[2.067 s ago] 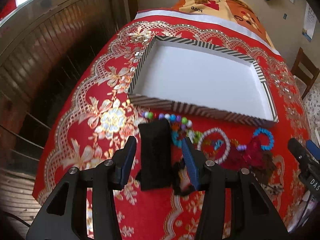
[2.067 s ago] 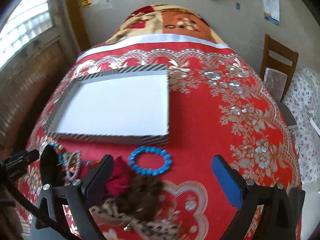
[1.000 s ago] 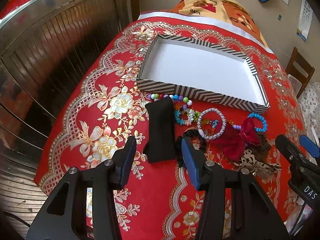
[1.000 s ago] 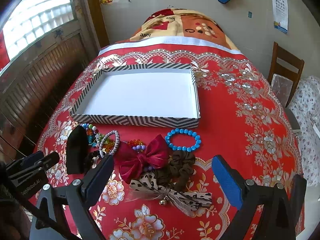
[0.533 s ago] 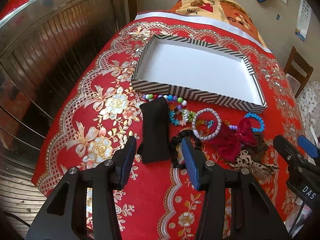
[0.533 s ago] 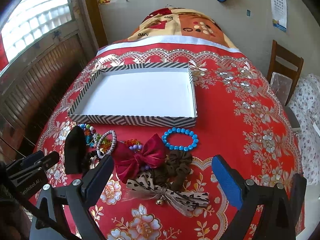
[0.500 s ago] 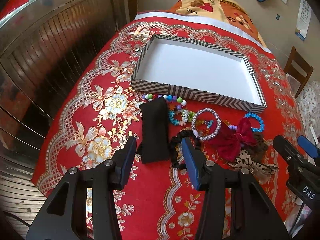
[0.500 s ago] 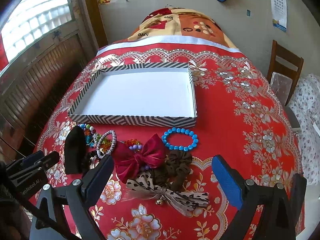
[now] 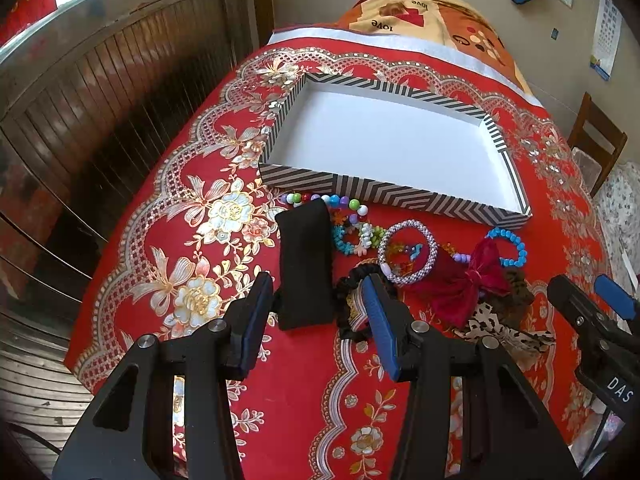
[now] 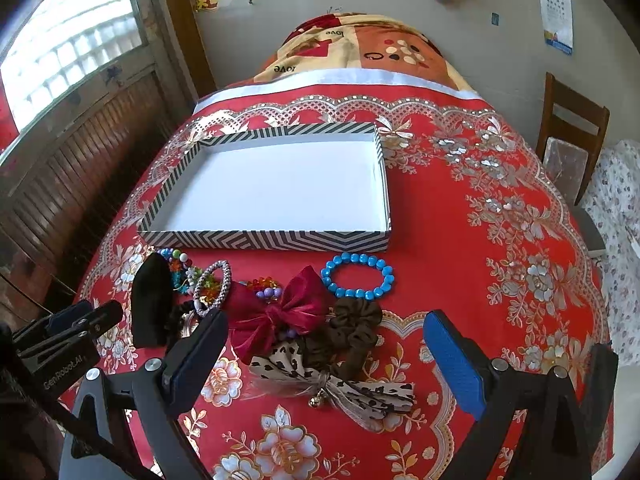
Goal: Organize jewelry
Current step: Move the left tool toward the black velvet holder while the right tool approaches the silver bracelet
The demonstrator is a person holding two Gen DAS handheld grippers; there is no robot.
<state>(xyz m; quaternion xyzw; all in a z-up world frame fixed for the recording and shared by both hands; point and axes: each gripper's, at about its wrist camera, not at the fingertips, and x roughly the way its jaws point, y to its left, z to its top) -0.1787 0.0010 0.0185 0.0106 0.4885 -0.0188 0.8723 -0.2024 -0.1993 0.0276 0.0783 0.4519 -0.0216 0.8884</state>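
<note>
We hold the left gripper (image 9: 318, 312) with jaws parted and empty over the black pouch (image 9: 306, 268). The right gripper (image 10: 326, 350), jaws wide, hovers above the leopard-print bow (image 10: 332, 384). Only the right view shows the bow's bell; the striped tray (image 10: 264, 238) lies far.

Red cloth (image 10: 460, 240) under tray (image 10: 264, 239), trinkets (image 10: 358, 276)

Empty-jawed left claw (image 9: 316, 320) above black pouch (image 9: 305, 268)
</note>
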